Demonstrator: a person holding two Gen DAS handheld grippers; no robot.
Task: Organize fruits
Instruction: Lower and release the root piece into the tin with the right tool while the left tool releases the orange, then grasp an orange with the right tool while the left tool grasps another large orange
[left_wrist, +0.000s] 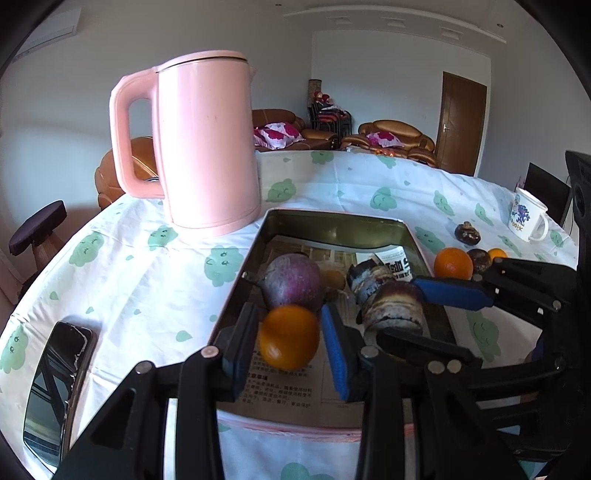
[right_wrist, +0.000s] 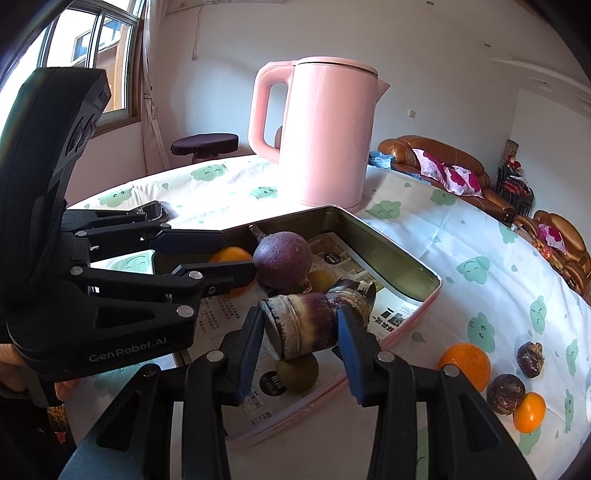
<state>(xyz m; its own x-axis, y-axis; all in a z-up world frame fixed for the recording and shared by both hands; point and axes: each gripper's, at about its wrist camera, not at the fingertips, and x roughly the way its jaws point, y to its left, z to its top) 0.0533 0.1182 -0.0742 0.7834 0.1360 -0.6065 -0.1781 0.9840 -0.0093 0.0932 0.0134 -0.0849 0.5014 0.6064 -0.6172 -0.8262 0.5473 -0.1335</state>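
Over the near left of the tin, the left gripper clamps an orange; rightward, the right gripper grips a cane piece. Each should lower fully before releasing, avoiding the radish.

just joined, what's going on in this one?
Fruit sorting into the metal tray. The left gripper holds an orange above the tray's near end; the right gripper grips a brown-and-purple cylindrical root piece over it. Two oranges and dark round fruits wait on the tablecloth.
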